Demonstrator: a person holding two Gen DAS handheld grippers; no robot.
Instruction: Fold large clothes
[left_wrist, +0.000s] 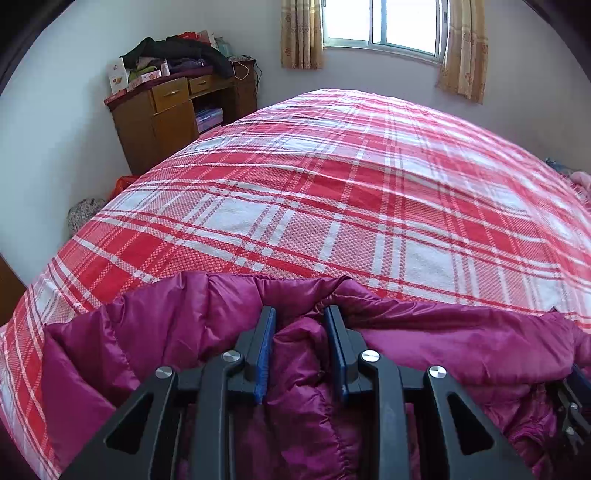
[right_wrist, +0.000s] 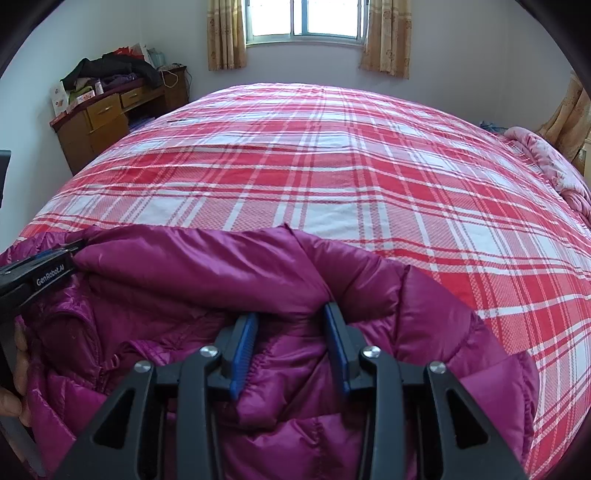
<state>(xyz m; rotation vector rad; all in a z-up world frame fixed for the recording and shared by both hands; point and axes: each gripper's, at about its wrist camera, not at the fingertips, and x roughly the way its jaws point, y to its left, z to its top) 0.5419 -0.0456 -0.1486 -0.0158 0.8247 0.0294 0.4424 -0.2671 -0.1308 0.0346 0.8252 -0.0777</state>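
Observation:
A magenta down jacket (left_wrist: 147, 332) lies bunched at the near edge of the bed's red and white plaid cover (left_wrist: 332, 203). My left gripper (left_wrist: 300, 314) is shut on a puffy fold of the jacket near its top edge. In the right wrist view the jacket (right_wrist: 166, 273) has a smooth flap folded over its quilted body. My right gripper (right_wrist: 291, 312) has its jaws parted around a fold at that flap's lower edge, with the cloth loose between the pads. The left gripper (right_wrist: 37, 273) and a hand (right_wrist: 18, 350) show at the left edge.
The plaid cover (right_wrist: 332, 166) stretches far beyond the jacket. A wooden desk (left_wrist: 166, 110) piled with clothes and boxes stands at the back left by the wall. A pink quilt (right_wrist: 546, 158) lies at the bed's right side. A curtained window (right_wrist: 306, 18) is behind.

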